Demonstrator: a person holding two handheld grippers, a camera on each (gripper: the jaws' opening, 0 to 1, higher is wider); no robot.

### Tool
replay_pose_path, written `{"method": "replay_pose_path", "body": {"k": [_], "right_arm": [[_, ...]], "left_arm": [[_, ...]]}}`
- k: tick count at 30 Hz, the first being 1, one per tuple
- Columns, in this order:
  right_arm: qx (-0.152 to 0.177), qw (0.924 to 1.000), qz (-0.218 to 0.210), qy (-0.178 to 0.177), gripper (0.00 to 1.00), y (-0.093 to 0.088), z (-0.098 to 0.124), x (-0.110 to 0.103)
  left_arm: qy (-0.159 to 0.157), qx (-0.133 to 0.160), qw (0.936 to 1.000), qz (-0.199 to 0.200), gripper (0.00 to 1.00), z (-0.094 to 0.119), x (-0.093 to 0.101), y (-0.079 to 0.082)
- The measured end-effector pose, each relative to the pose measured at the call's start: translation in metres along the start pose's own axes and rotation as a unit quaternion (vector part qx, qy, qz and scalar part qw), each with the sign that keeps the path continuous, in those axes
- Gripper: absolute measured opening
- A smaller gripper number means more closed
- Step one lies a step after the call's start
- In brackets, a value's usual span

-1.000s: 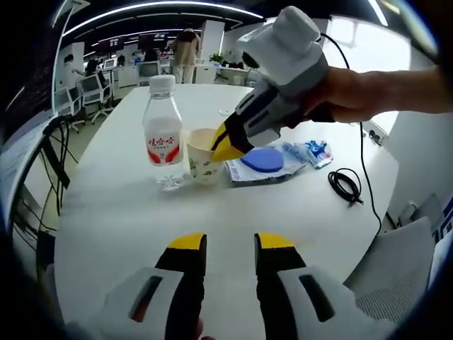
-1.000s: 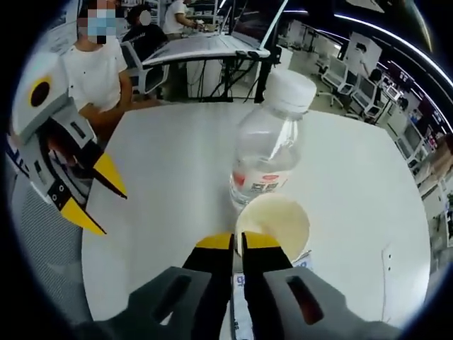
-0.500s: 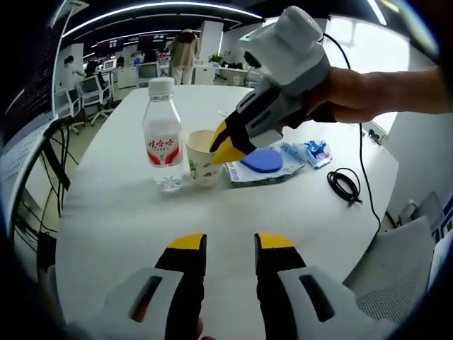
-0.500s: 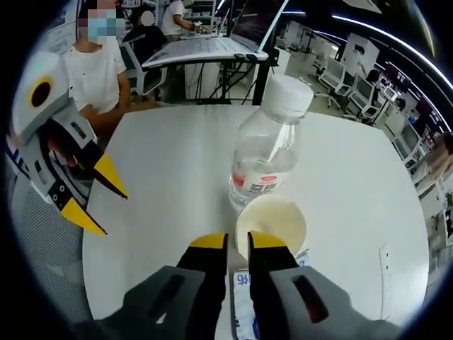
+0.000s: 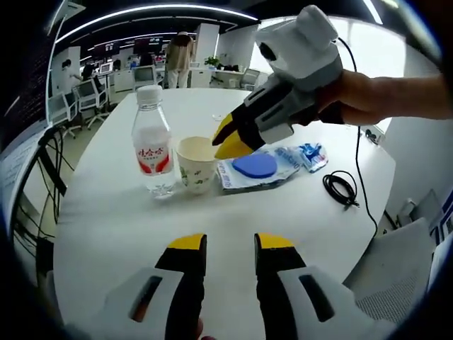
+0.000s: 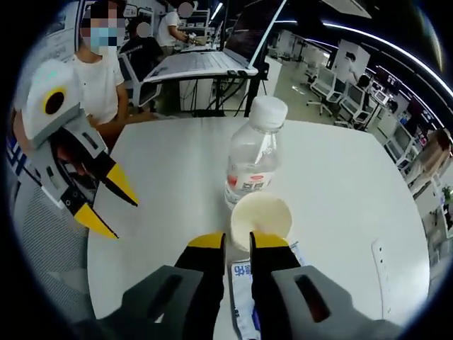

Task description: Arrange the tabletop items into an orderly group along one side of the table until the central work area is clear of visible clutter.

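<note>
On the white table (image 5: 127, 227) a cup (image 5: 196, 163) stands beside a bottle (image 5: 152, 150), the right gripper (image 6: 236, 239) hovering slightly open and empty, the left gripper (image 5: 231, 243) likewise

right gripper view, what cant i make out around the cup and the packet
- Packet: in the right gripper view, mostly hidden behind that gripper's jaws; print unreadable.
- Paper cup: near rim hidden by the jaw tips, so contact is unclear.
- Bottle label: too small to read.
- Blue disc in the left gripper view: what it is stays unclear.
</note>
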State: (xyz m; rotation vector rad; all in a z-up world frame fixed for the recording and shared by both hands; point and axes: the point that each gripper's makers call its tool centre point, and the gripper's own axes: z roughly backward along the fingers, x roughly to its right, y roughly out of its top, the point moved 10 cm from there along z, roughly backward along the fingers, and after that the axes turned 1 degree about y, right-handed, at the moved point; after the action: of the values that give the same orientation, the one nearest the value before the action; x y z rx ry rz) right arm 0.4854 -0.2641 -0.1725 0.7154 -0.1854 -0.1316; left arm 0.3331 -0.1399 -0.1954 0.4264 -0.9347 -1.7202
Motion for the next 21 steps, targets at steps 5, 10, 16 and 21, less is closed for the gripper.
{"method": "replay_pose_path", "body": {"k": [5, 10, 16, 21], "right_arm": [[0.008, 0.9997, -0.017, -0.015, 0.11, -0.011, 0.019, 0.002], [0.01, 0.9986, -0.04, -0.035, 0.11, -0.031, 0.039, 0.007], [0.01, 0.9954, -0.075, -0.058, 0.1, -0.058, 0.064, 0.011], [0.005, 0.9924, -0.099, -0.074, 0.1, -0.081, 0.082, 0.014]], "left_arm": [[-0.01, -0.001, 0.9999, -0.006, 0.25, -0.006, 0.008, 0.004], [-0.019, -0.001, 0.9997, -0.013, 0.25, -0.013, 0.017, 0.008], [-0.028, -0.003, 0.9994, -0.021, 0.25, -0.019, 0.027, 0.012], [-0.037, -0.007, 0.9989, -0.027, 0.25, -0.024, 0.035, 0.015]]}}
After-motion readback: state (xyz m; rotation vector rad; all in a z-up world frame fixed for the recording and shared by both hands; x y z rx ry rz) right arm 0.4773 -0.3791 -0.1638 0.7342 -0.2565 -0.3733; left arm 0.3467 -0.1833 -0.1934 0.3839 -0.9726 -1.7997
